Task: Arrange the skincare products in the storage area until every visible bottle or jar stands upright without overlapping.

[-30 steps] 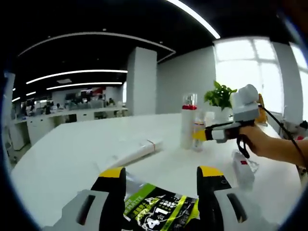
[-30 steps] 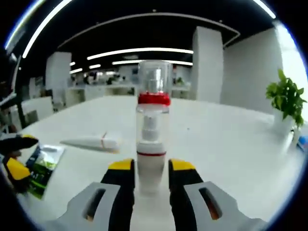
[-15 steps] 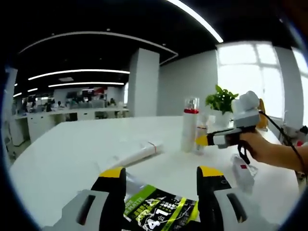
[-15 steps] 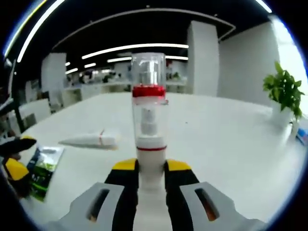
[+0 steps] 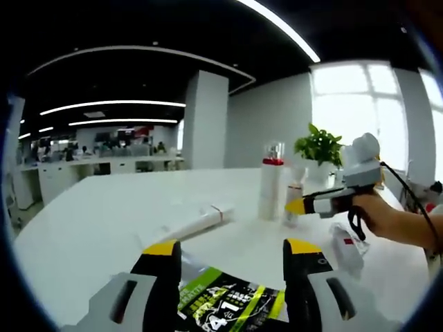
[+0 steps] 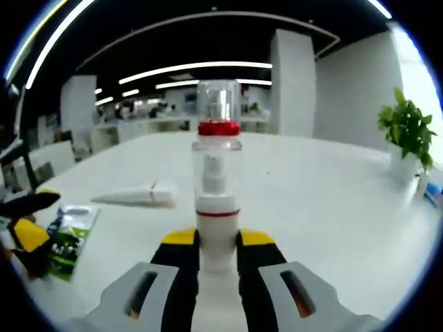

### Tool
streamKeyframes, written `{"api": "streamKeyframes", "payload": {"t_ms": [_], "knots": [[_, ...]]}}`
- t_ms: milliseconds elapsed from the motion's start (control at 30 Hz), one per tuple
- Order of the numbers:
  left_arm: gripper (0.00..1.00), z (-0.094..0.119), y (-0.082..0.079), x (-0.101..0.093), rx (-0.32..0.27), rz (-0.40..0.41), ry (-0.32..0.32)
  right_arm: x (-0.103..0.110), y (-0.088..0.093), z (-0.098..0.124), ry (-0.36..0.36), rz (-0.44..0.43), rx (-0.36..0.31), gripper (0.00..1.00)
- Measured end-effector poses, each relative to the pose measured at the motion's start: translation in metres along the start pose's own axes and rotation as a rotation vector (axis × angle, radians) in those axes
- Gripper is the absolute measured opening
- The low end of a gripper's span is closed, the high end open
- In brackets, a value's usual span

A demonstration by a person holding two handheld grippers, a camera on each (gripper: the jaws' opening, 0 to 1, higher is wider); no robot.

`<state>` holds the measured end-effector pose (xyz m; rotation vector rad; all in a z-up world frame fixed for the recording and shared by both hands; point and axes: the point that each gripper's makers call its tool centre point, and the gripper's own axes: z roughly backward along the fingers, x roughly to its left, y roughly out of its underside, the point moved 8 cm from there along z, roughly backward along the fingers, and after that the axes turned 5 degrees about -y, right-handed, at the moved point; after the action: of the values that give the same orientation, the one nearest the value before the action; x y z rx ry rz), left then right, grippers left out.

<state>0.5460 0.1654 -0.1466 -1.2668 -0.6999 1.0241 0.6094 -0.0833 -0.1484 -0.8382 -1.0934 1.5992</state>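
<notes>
Nearest the right claw (image 6: 217, 243), the risk is a topple: its yellow-tipped jaws are clamped on the white base of a tall pump bottle (image 6: 218, 180) with a red collar and clear cap, and such a tall, narrow thing, gripped so low, could tip if the jaws let go while it leans or before its foot is flat on the tabletop (image 6: 332, 207). A sideways pull as the jaws part could also drag it over. Seen from the left gripper view, that bottle (image 5: 270, 181) stands upright on the tabletop (image 5: 90, 221) with a smaller bottle (image 5: 293, 200) just beside it, near enough that a careless release might knock the two together. The left claw (image 5: 232, 250) has its jaws wide apart, holding nothing, hovering over a flat green and black sachet (image 5: 228, 297) that lies between them; whether they touch it I cannot tell. Farther out, a white tube (image 6: 135, 198) lies on its side, well apart from the bottle, and still wants standing up. A potted plant (image 6: 408, 138) sits at the far edge.
</notes>
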Motion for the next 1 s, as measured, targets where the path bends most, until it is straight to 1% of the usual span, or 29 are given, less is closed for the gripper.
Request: {"api": "streamKeyframes", "payload": {"t_ms": [233, 300, 367, 467, 567, 600, 633, 700, 733, 800, 867, 900, 967, 1000], "knots": [[0.61, -0.004, -0.001, 0.003, 0.002, -0.001, -0.002, -0.003, 0.001, 0.001, -0.023, 0.007, -0.01, 0.2], [0.61, -0.005, -0.001, 0.004, 0.005, -0.003, -0.004, -0.003, 0.004, -0.001, -0.045, 0.011, 0.012, 0.28], [0.61, -0.006, 0.0, 0.004, 0.008, -0.006, -0.005, -0.002, 0.006, 0.0, -0.055, 0.013, 0.009, 0.36], [0.61, -0.007, 0.0, 0.004, 0.011, -0.013, -0.006, -0.004, 0.005, 0.004, -0.066, 0.017, 0.003, 0.37], [0.61, -0.006, 0.0, 0.004, 0.011, -0.01, -0.008, -0.004, 0.001, 0.011, -0.091, 0.014, -0.028, 0.4], [0.61, -0.007, 0.0, 0.005, 0.011, -0.008, -0.009, -0.004, -0.001, 0.014, -0.105, 0.029, -0.043, 0.42], [0.61, -0.006, 0.0, 0.004, 0.011, -0.008, -0.01, -0.004, -0.002, 0.015, -0.115, 0.042, -0.045, 0.47], [0.61, -0.007, 0.001, 0.004, 0.013, -0.012, -0.013, -0.003, -0.004, 0.018, -0.119, 0.08, -0.036, 0.67], [0.61, -0.007, 0.002, 0.003, 0.015, -0.017, -0.014, -0.002, -0.006, 0.021, -0.114, 0.104, -0.046, 0.76], [0.61, -0.007, 0.002, 0.002, 0.019, -0.027, -0.018, -0.003, -0.015, 0.033, -0.084, 0.153, -0.114, 0.8], [0.62, -0.007, 0.003, 0.003, 0.021, -0.032, -0.023, 0.0, -0.024, 0.045, -0.075, 0.191, -0.166, 0.83], [0.62, -0.008, 0.003, 0.003, 0.022, -0.033, -0.026, 0.004, -0.029, 0.051, -0.088, 0.212, -0.185, 0.86], [0.62, -0.008, 0.004, 0.004, 0.026, -0.032, -0.029, 0.014, -0.037, 0.061, -0.114, 0.267, -0.186, 0.91], [0.62, -0.008, 0.004, 0.004, 0.027, -0.031, -0.029, 0.02, -0.042, 0.066, -0.123, 0.299, -0.199, 0.93]]}}
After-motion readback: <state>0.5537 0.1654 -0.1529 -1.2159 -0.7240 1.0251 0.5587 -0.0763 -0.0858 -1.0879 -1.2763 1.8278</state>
